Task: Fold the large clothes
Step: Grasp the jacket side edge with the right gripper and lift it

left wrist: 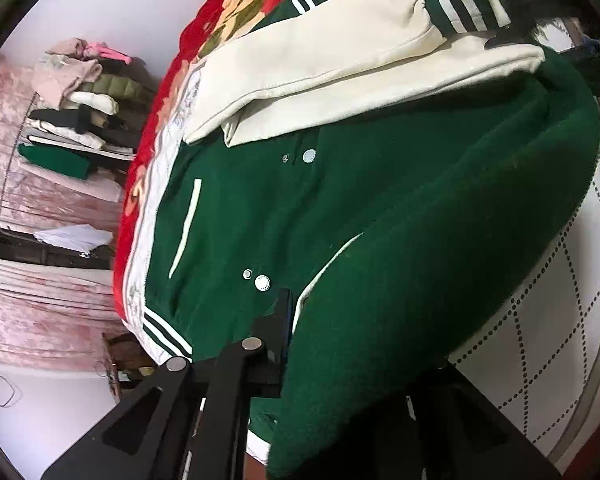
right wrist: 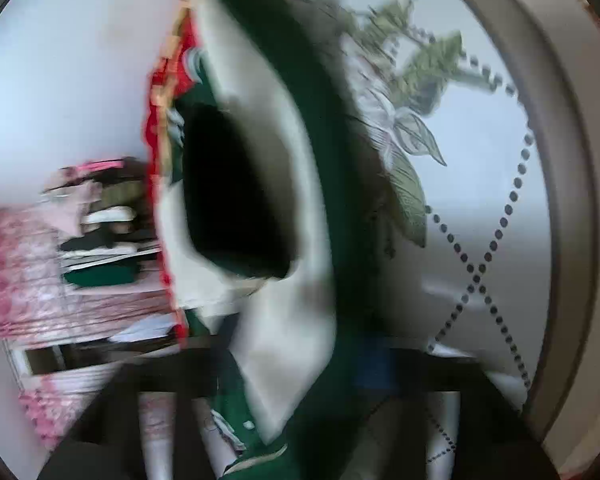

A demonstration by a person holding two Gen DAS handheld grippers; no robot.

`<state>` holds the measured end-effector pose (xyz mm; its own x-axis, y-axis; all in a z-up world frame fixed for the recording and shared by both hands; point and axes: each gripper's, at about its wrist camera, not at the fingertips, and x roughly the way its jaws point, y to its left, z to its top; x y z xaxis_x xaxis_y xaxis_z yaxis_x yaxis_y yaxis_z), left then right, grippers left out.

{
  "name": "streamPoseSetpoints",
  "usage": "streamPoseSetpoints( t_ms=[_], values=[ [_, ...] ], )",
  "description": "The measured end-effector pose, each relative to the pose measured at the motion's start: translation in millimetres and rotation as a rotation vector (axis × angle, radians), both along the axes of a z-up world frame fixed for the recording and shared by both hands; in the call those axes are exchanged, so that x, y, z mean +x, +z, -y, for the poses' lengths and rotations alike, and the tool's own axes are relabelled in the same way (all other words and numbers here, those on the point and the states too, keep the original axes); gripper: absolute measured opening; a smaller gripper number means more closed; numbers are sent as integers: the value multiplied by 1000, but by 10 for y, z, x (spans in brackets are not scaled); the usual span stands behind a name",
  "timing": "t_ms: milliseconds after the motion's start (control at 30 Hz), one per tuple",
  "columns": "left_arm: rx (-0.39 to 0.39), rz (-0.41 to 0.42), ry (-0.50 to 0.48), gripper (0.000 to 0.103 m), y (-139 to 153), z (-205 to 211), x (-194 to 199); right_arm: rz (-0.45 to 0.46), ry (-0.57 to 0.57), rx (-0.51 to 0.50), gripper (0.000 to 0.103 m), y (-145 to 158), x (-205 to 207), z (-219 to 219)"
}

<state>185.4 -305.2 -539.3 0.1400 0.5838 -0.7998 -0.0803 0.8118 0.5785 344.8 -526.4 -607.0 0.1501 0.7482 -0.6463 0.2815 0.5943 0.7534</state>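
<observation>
Left wrist view, garment: a dark green woollen varsity jacket [left wrist: 380,208] with cream leather-look sleeves and white snap buttons lies spread on a red floral fleece blanket [left wrist: 204,36] over the bed.
Left wrist view, sleeves: both cream sleeves [left wrist: 320,64] are crossed over the chest, striped cuffs towards the far edge, apparently tucked in so the body can be folded over them.
Left wrist view, left gripper [left wrist: 284,364]: its black fingers are clenched on the jacket's green hem side, and a thick fold of green cloth rises over the near finger; the hold looks meant to carry the lower part over.
Left wrist view, surroundings: a stack of folded clothes [left wrist: 80,108] sits against the white wall, well apart from the jacket.

Right wrist view, picture: heavily blurred.
Right wrist view, garment: the green jacket [right wrist: 320,120] and a cream sleeve [right wrist: 292,340] hang up in front of the lens, a dark opening between them.
Right wrist view, right gripper [right wrist: 300,400]: nearly closed with cloth running down between the fingers, so it seems to be pinching the jacket; the blur hides the contact itself.
Right wrist view, backdrop: a pale quilted headboard with dotted stitching [right wrist: 500,240] stands behind.

Step, judged: a two-handed lift of one side to fold it across.
</observation>
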Motion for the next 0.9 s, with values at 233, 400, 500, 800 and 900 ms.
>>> streamPoseSetpoints(
  t_ms=[233,400,500,800,900],
  values=[
    [-152,34,6,10,338,-306,-67,95,-62,-52,9,578,-96,-244],
    [-312,82,38,10,716,-901,-70,190,-25,-95,8,1352,-26,-720],
    [-401,104,61,10,887,-1364,-71,243,17,-155,8,1822,123,-1099],
    [-534,119,189,12,768,-2926,-57,258,179,-350,8,2060,556,-3537],
    [-583,108,257,15,496,-3390,-100,232,265,-426,8,1770,665,-4221]
  ],
)
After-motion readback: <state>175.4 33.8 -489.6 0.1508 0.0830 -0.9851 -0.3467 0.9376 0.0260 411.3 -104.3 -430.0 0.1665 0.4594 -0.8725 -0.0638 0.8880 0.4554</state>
